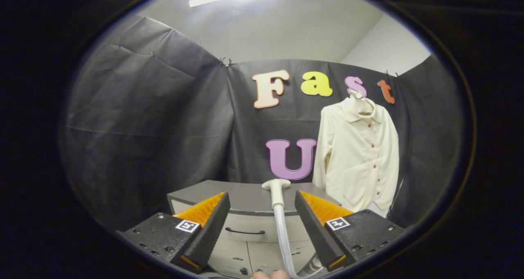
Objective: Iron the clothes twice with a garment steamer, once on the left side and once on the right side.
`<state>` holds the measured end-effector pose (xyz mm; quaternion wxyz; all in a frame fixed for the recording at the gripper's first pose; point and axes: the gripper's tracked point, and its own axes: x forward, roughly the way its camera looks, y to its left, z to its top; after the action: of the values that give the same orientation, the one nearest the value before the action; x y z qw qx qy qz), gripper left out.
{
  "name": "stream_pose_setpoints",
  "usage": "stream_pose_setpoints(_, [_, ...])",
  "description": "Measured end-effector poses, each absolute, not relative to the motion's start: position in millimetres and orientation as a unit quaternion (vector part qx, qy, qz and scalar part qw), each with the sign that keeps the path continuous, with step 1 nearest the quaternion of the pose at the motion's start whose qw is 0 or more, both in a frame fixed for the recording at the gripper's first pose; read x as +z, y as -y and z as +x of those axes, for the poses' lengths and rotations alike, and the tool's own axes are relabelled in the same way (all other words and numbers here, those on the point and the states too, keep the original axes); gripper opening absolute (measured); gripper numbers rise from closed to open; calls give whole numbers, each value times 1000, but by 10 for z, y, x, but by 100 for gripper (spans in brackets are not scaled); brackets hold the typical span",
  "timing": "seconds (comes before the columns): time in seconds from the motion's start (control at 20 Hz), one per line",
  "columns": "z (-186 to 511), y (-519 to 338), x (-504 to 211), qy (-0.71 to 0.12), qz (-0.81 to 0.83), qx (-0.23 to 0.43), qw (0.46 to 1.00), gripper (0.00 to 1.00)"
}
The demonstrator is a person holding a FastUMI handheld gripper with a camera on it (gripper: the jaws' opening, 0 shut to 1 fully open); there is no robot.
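A cream button-up shirt hangs against the black wall, beyond my fingers and to their right. The white steamer head rests on top of a grey cabinet, just ahead of my fingertips. Its pale hose runs back toward me through the gap between the fingers, nearer the right one. My gripper is open, its black and orange fingers standing wide on either side of the hose without pressing on it.
The cabinet has a drawer with a dark handle below its top. Black cloth walls enclose the booth on the left, back and right. A fingertip of a hand shows beneath the hose.
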<state>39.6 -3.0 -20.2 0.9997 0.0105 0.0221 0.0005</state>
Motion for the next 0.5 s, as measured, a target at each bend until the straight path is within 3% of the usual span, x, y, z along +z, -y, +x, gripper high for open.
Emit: stream_pose_setpoints(0.5, [1140, 165, -333, -35, 8, -11, 999, 97])
